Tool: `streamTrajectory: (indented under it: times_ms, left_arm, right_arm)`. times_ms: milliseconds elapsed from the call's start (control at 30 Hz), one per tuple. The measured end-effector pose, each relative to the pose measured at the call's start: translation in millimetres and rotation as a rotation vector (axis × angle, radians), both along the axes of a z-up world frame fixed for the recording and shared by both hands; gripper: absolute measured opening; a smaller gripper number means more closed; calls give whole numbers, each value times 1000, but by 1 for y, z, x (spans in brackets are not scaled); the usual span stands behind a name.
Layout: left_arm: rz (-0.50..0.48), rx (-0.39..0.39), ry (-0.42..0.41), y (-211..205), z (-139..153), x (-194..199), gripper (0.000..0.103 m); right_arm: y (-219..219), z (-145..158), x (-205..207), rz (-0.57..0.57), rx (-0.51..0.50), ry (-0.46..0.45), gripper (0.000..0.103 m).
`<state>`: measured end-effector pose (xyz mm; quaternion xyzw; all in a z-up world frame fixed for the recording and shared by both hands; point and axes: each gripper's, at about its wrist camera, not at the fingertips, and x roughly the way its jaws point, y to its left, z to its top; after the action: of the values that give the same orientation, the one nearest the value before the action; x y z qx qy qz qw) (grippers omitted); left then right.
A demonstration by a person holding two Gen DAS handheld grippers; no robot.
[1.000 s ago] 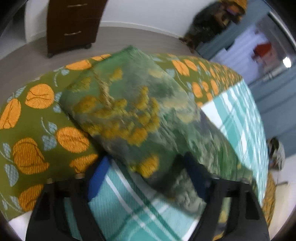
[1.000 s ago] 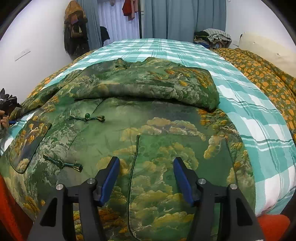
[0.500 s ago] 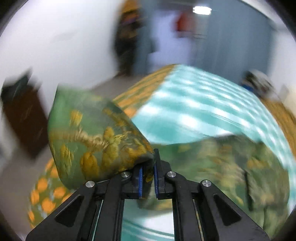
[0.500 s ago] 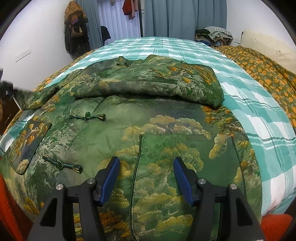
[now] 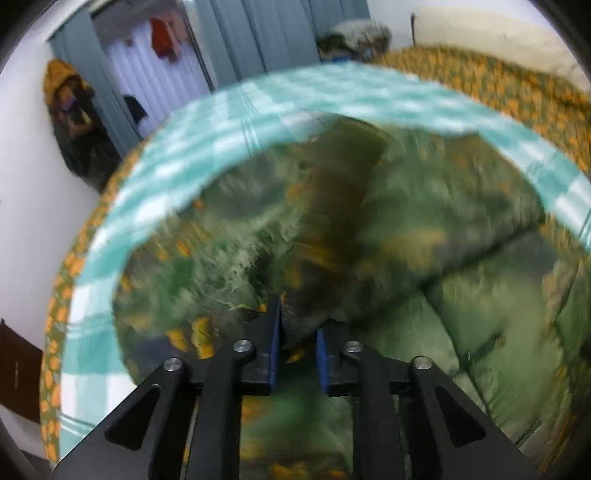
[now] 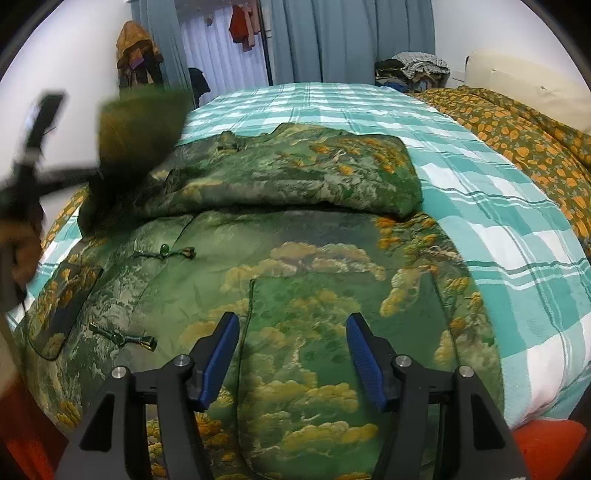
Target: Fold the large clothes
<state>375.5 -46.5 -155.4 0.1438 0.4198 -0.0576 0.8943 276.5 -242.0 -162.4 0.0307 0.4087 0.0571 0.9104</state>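
Left gripper [image 5: 297, 345], jaws opening with a green brocade sleeve [image 5: 295, 314] between them, carries it toward 3 o'clock over the jacket [image 6: 303, 280] on the checked bedspread [image 6: 498, 229]; right gripper [image 6: 291, 354] hangs apart, empty; sleeve fold under way, next lay it flat.

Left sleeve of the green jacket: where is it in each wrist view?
Left wrist: the left sleeve lies blurred at centre bottom, between the opening jaws.
Right wrist: it is raised at upper left, blurred.
Shared landmark: the red garment hanging by the curtains.
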Motion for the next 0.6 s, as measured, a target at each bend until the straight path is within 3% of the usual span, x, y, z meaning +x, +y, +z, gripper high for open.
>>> streamTrajectory:
  times_ms: [67, 167, 333, 467, 600]
  left_arm:
    - [-1, 6, 28, -1, -6, -9, 47]
    - [-16, -24, 32, 6, -2, -33, 72]
    - [19, -77, 38, 27, -2, -70, 76]
    - [129, -167, 68, 56, -13, -79, 76]
    - [214, -258, 105, 76, -24, -87, 76]
  right_arm:
    - [-3, 3, 2, 1, 20, 0, 62]
    - [-6, 8, 13, 0, 72, 10, 62]
    - [0, 23, 57, 22, 291, 42, 62]
    - [27, 17, 112, 88, 540, 172, 62]
    - [61, -1, 146, 88, 611, 252, 62]
